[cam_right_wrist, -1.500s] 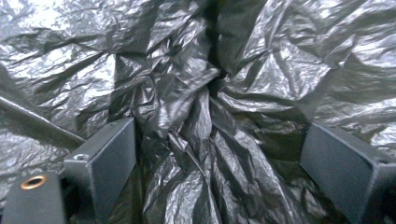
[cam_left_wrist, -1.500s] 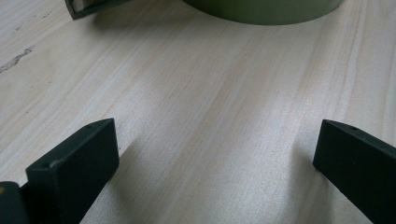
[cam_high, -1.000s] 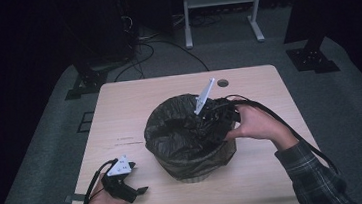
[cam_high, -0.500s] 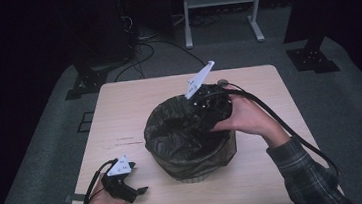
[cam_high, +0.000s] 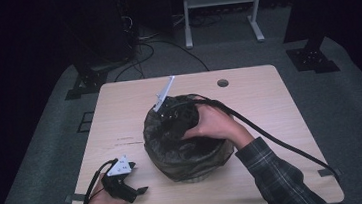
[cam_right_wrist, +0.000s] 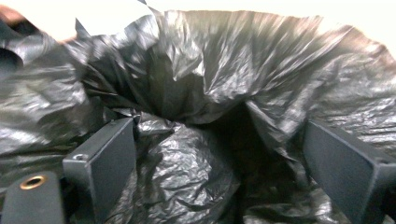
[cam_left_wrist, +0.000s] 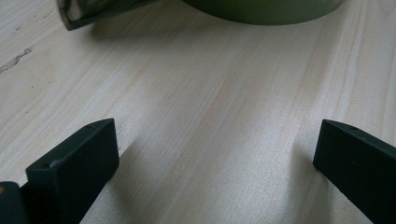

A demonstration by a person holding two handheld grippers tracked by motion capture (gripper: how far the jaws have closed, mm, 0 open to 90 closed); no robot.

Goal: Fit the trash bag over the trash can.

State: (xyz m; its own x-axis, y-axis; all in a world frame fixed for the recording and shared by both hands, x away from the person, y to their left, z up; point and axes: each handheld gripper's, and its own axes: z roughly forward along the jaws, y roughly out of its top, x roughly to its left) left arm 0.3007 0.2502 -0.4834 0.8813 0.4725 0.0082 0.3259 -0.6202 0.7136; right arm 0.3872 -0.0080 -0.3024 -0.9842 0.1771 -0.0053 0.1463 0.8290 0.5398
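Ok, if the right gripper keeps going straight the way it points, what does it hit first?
Most likely the crumpled black bin liner bunched just ahead of the open right gripper; depth there is hard to judge.

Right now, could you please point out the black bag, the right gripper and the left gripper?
black bag (cam_high: 174, 155): high view, its crumpled outer side.
right gripper (cam_right_wrist: 219, 154): right gripper view, between its open jaws.
left gripper (cam_high: 121, 180): high view, its black body.

Left gripper (cam_high: 122, 180) low at the near left, jaws wide apart; right gripper (cam_high: 172, 114) farther forward, jaws likewise spread.
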